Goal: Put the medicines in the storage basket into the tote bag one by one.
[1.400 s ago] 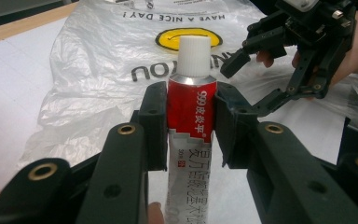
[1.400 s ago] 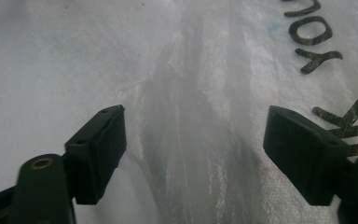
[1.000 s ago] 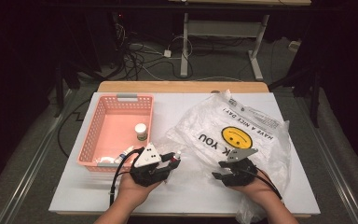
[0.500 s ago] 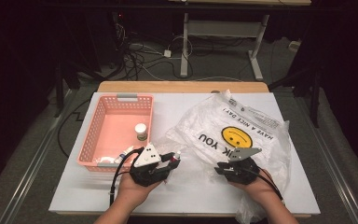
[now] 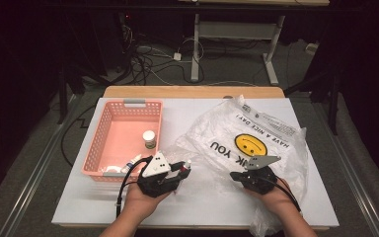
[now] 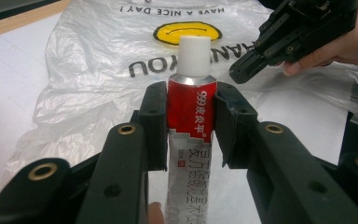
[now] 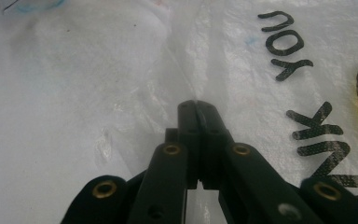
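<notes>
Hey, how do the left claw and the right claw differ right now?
The left claw is clamped on a red and white tube with a white cap, while the right claw has just been closing and is now shut, its jaws meeting over the plastic bag; whether they pinch any film is unclear. The left claw sits beside the pink basket; the right rests on the bag. Both are black and hand-held.

A: Where's the basket (image 5: pixel 109 143)?
B: On the table (image 5: pixel 79 207), left of the bag (image 5: pixel 276 138). A bottle (image 5: pixel 149 139) stands inside it.
A: And the tube (image 6: pixel 189 112)?
B: Between basket and bag, in the left gripper (image 5: pixel 181 170). The right gripper (image 5: pixel 236 175) sits on the bag.
</notes>
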